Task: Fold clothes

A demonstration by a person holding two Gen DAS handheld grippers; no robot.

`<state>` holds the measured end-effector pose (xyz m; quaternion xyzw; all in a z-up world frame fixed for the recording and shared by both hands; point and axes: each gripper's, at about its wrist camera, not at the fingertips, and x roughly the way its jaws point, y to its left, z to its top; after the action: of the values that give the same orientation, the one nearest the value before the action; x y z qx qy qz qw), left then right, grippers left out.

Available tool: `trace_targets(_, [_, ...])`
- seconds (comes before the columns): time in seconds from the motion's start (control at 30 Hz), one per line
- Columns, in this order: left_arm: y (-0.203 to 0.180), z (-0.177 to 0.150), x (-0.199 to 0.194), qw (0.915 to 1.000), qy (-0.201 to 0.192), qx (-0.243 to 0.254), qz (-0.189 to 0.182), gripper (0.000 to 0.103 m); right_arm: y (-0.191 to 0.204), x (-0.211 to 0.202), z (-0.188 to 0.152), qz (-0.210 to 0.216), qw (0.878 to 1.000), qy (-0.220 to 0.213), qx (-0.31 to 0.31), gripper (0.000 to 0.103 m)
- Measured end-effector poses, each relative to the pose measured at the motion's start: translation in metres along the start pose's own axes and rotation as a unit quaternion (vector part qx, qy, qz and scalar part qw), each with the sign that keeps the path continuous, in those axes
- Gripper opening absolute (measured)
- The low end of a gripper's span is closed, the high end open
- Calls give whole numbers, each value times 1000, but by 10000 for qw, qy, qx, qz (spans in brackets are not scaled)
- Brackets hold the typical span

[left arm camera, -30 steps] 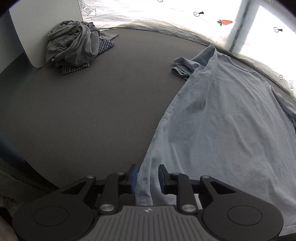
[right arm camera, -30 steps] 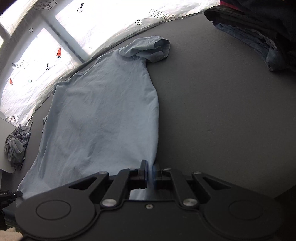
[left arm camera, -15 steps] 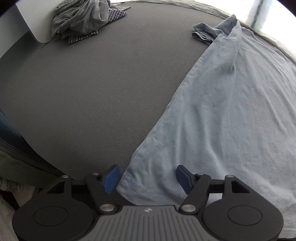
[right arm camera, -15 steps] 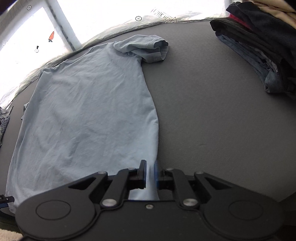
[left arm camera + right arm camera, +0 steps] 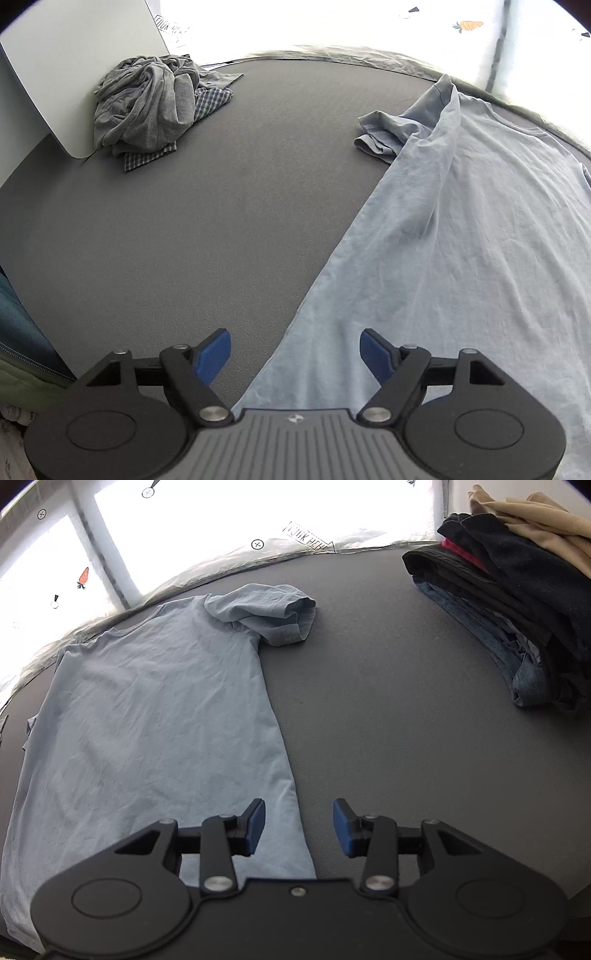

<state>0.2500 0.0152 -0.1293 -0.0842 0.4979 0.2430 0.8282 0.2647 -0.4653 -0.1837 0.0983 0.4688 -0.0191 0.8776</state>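
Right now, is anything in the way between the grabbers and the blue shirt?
No. The blue shirt lies flat on the grey mat, with a bottom corner between the opening jaws of the left gripper and right gripper. The crumpled grey clothes and folded stack sit well aside.

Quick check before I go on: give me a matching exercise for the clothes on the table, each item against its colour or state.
Things:
1. T-shirt
2. Crumpled heap
3. Stack of clothes
4. Checked cloth

States:
A. folded and piled, dark with a tan piece on top
B. light blue, spread flat on the grey table
C. lying partly under a bunched garment
D. grey, bunched up beside a white panel

Pairs: 1-B, 2-D, 3-A, 4-C
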Motion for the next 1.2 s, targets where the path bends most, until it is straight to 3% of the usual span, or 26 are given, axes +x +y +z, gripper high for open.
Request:
trace_targets(0.23, [-72,38,23,9977,75,45,-668,86,6,20,39,133,9994,-313,-19,46])
trace_targets(0.47, [-168,82,64,9924,190,546,-1083,87,7,64,105,280,9975,-647,54,51])
trace_targets(0.67, [-245,127,96,9913,267,758,-1045,87,-13,121,169,586,9943,-683,568,52])
trace_targets(0.83, [-288,156,121,9892,310,1049,-977,87,-30,178,198,945,9896,-446,993,52])
trace_targets(0.87, [-294,160,123,9881,321,1120,-1006,87,-34,188,201,1146,9856,-367,1187,49])
trace_targets(0.93, [-307,168,129,9856,313,1337,-989,87,-45,199,209,1732,9704,-384,1636,26])
trace_targets(0.97, [-312,170,132,9851,299,1399,-953,87,-51,202,215,2001,9612,-476,1839,9])
trace_targets(1.03, [-320,175,139,9849,296,1460,-885,87,-62,205,227,2243,9457,-799,2213,4])
trace_targets(1.1, [-325,178,146,9861,348,1398,-832,87,-75,208,245,2121,9380,-1155,2487,3])
trace_targets(1.2, [-329,181,155,9887,469,1202,-769,94,-84,219,269,1610,9505,-1335,2300,2])
